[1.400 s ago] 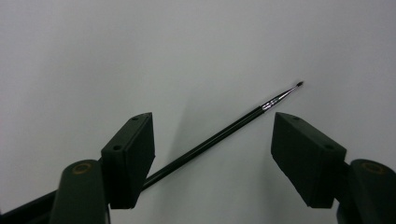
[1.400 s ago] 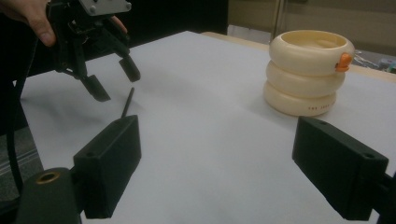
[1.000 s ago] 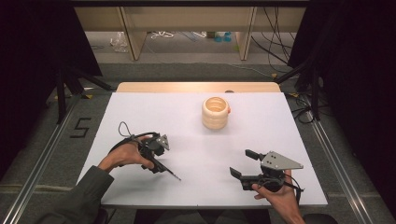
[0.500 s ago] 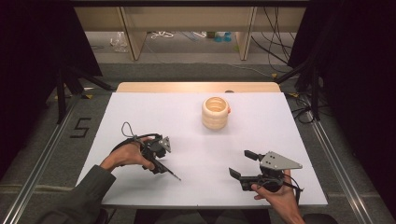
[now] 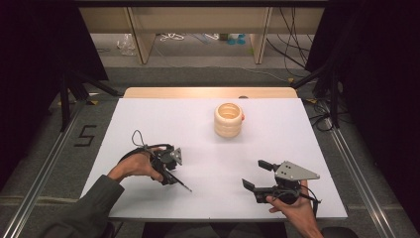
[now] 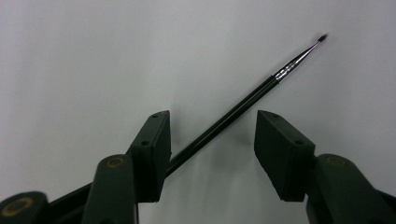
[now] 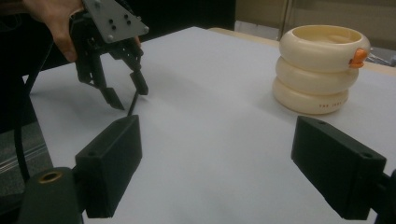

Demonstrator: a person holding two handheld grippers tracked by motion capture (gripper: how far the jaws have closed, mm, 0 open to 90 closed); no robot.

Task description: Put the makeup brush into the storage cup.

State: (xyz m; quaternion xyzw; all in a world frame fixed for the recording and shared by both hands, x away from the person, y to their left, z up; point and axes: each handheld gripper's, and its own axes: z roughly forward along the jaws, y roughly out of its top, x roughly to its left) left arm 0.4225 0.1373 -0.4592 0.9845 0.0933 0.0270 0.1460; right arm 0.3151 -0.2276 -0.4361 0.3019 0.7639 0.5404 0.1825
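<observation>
On the white table [image 5: 148, 119], the left gripper [image 5: 167, 171] points down over a thin black brush [image 5: 181, 185], whose tip pokes out toward the right gripper [image 5: 256, 176]. The left jaws have just been closing, with the brush between them. The right gripper rests near the front edge with its jaws spread wide. A cream ringed pot [image 5: 229, 120] stands well beyond both grippers, between them.

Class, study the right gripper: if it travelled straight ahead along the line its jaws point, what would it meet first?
Probably nothing for a stretch: the right gripper stands open over bare white table. The ringed cream container sits right of that line, the left gripper with its thin brush left of it. Depth is uncertain.
</observation>
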